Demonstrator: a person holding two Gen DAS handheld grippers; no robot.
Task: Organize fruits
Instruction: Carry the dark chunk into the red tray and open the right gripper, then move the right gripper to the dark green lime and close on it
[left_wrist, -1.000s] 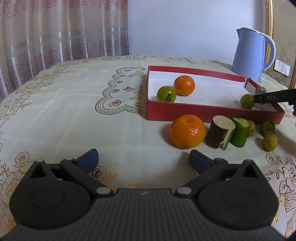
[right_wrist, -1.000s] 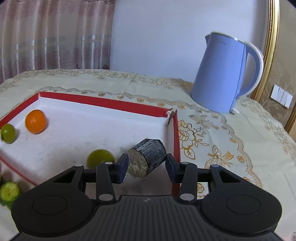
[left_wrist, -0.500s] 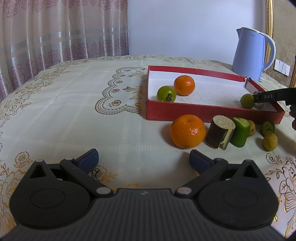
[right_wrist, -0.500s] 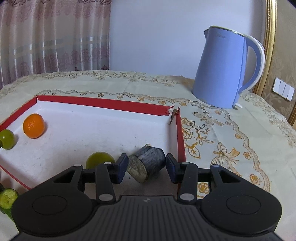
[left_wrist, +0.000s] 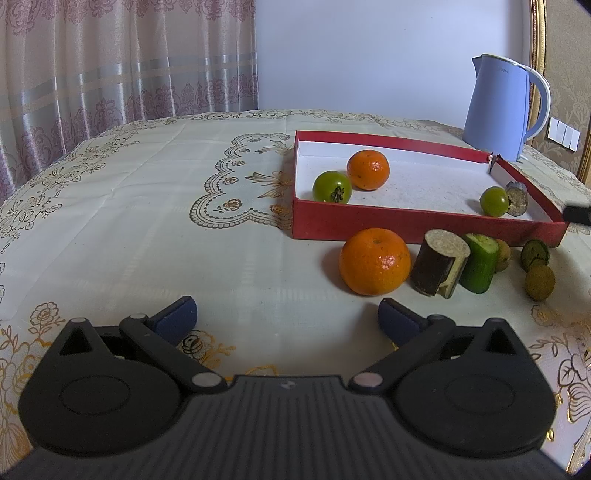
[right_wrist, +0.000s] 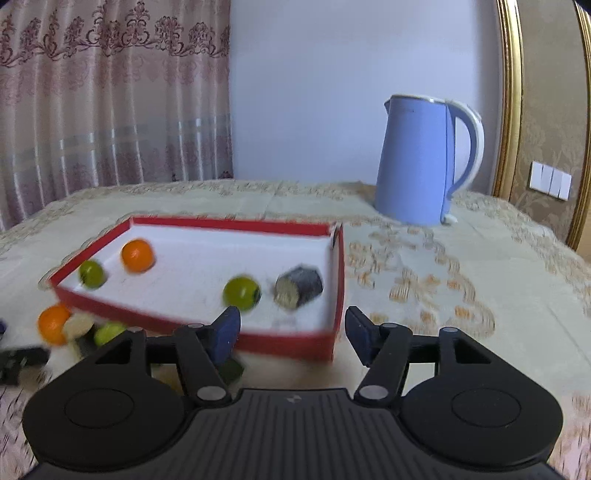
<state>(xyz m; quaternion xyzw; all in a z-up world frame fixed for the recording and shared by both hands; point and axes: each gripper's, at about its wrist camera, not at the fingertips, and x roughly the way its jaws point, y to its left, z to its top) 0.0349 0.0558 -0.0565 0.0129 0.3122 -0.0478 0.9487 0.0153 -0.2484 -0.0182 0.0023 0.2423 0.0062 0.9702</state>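
Note:
A red tray (left_wrist: 406, 218) (right_wrist: 288, 341) holds an orange (left_wrist: 368, 170) (right_wrist: 137, 255), a green tomato (left_wrist: 332, 187) (right_wrist: 91, 274), a second green fruit (left_wrist: 494, 201) (right_wrist: 242, 293) and a dark sugarcane piece (left_wrist: 516, 198) (right_wrist: 298, 287). In front of the tray lie a large orange (left_wrist: 375, 261), a dark cut stem (left_wrist: 439, 267), a green cucumber piece (left_wrist: 480, 263) and small green fruits (left_wrist: 540, 282). My left gripper (left_wrist: 286, 317) is open, low over the cloth. My right gripper (right_wrist: 291, 332) is pulled back from the tray, jaws opening, nothing between them.
A blue kettle (left_wrist: 504, 107) (right_wrist: 424, 158) stands behind the tray at the far right. A cream embroidered tablecloth (left_wrist: 147, 221) covers the table. Curtains hang behind on the left; a gold frame and wall switches are at the right.
My right gripper let go of the dark sugarcane piece, which now lies in the tray's right corner, and drew back with its jaws widening. The left gripper stayed put.

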